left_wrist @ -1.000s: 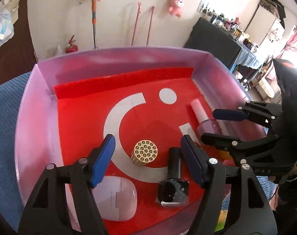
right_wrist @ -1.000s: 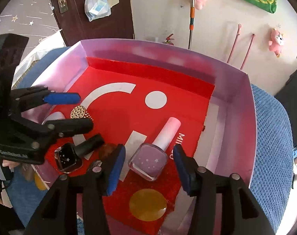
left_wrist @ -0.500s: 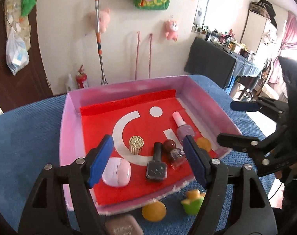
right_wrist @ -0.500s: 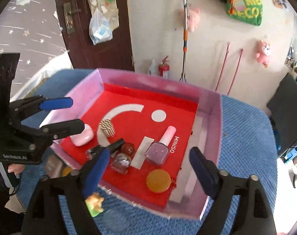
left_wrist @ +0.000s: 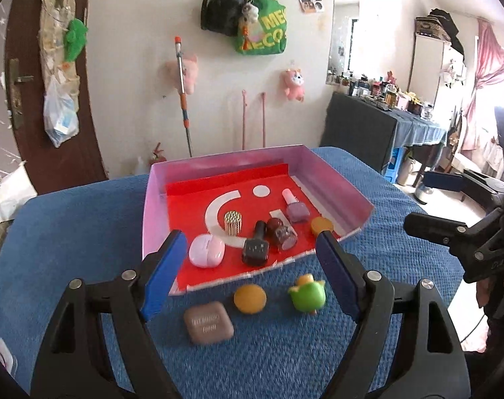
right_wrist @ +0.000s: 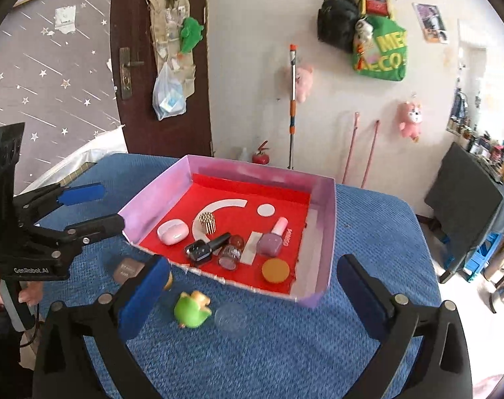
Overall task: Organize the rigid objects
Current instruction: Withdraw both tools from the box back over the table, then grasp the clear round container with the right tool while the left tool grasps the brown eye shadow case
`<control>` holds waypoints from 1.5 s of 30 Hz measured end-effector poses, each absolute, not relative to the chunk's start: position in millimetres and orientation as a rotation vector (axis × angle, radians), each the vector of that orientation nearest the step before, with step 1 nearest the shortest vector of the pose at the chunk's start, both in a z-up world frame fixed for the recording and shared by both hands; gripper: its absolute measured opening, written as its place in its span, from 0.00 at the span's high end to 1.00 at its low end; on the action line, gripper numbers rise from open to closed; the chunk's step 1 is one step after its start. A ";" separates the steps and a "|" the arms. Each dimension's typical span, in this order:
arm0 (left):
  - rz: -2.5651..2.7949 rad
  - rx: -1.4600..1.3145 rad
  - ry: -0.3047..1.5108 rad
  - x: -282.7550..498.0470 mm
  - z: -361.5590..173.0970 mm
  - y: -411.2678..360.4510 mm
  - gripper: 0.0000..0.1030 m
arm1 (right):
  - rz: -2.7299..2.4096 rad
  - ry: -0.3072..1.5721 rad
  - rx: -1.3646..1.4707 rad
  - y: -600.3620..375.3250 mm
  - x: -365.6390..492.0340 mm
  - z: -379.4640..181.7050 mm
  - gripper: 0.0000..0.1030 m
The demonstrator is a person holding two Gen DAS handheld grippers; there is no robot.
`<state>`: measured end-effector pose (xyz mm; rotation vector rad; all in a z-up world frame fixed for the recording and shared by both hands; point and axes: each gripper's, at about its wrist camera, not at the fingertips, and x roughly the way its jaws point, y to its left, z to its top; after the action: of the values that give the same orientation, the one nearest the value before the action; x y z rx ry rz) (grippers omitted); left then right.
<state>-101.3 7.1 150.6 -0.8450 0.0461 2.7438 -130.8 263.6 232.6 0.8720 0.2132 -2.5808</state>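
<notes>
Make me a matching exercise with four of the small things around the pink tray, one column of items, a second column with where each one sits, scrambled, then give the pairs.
Items:
1. green duck toy
2. gold studded cylinder
3. lilac nail polish bottle
4. brown square case

Places:
A. in the tray, nearest its right wall
B. on the blue cloth, right of the orange disc
C. on the blue cloth, left of the orange disc
D. in the tray, on the white arc

Pairs: 1-B, 2-D, 3-A, 4-C
</notes>
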 end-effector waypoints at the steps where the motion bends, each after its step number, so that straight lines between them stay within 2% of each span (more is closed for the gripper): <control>1: 2.751 -0.843 0.049 -95.8 148.0 6.8 0.23 | -2.592 0.207 0.868 265.6 -123.0 230.7 0.00; 14: 2.838 -0.823 -0.021 -38.0 107.0 13.4 0.22 | -2.681 0.110 0.838 282.4 -58.3 172.3 0.00; 24: 2.894 -0.963 -0.111 -33.1 51.3 12.5 0.22 | -2.771 0.137 0.796 274.1 -45.3 122.5 0.00; 32: 2.982 -0.942 -0.036 -33.4 38.2 19.5 0.22 | -2.768 0.144 0.850 265.7 -54.1 95.5 0.00; 39: 3.022 -0.924 -0.061 -28.9 30.7 20.7 0.22 | -2.776 0.051 0.856 266.9 -56.5 83.4 0.00; 45: 3.064 -0.923 -0.075 -23.8 25.7 21.5 0.22 | -2.842 0.061 0.808 265.7 -50.3 84.8 0.00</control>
<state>-23.8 21.5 25.7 -0.9234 -0.0749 3.0645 -50.3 265.7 84.8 0.8084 0.0609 -2.8423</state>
